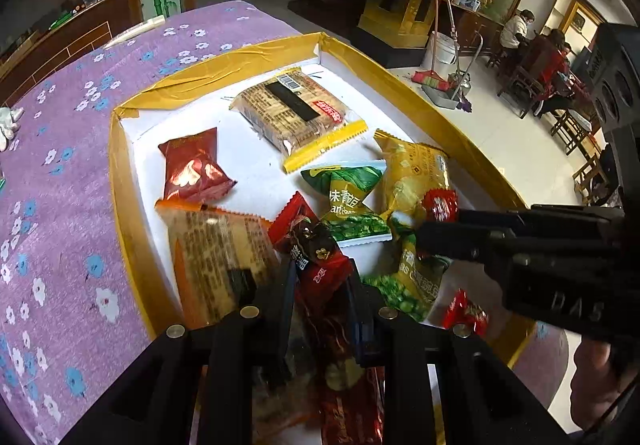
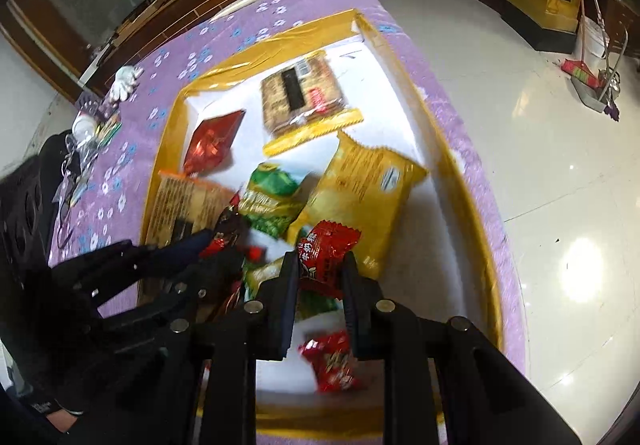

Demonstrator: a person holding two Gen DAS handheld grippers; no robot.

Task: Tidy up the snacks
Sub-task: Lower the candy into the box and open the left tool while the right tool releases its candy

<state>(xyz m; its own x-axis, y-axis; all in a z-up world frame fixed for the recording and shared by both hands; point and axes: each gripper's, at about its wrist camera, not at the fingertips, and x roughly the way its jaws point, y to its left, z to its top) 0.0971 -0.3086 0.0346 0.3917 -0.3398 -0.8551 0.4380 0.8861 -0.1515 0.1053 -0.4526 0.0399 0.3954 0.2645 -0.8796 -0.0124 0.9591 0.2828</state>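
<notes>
Both grippers were clamped on red snack packets: left gripper [image 1: 322, 285], right gripper [image 2: 320, 269]; most snacks lay unsorted in the gold-rimmed tray [image 1: 120, 173].

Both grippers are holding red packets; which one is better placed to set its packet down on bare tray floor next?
Probably the right. The right gripper, shut on a small red packet, has bare white floor of the tray just ahead, whereas the left gripper holds its long red packet over the pile.

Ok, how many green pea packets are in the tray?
2. One green pea packet lies against the yellow bag; the second green pea packet lies nearer, partly under the right tool. Others may be hidden under the pile.
</notes>
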